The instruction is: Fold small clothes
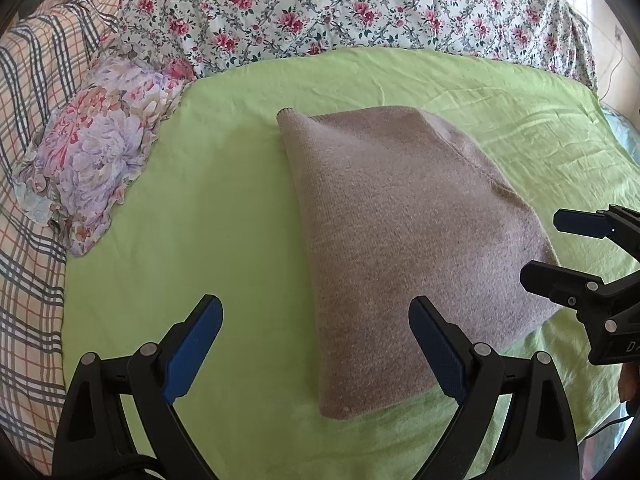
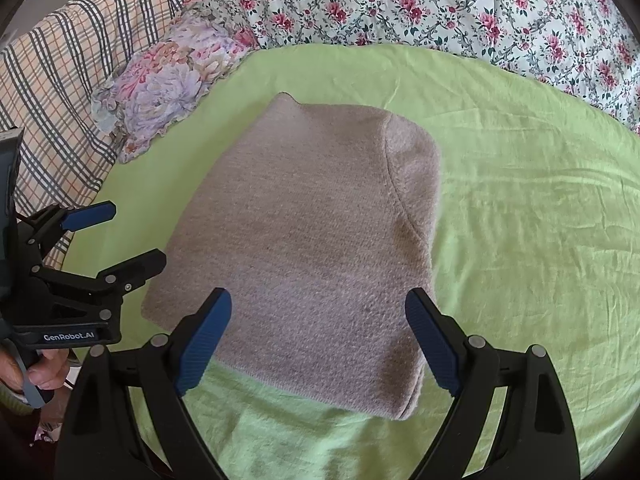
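Now the folded beige sweater point(image 1: 404, 240) lies flat on the green sheet point(image 1: 200, 220) of the bed, near its middle. Both tools hover above it with nothing between their fingers. The left hand-held gripper point(image 1: 316, 344) has its jaws wide apart over the near left edge of the sweater, and the right hand-held gripper point(image 2: 320, 336) is spread wide over the near edge too. A floral pillow point(image 1: 100, 152) rests at the far left, beside a plaid blanket point(image 1: 32, 120).

At nine o'clock in our right wrist view, white lettering reading "GenRobot.AI" runs along the black body of the left gripper point(image 2: 108, 236). In our left wrist view, the right gripper point(image 1: 560, 244) bears only partial white letters, unreadable.
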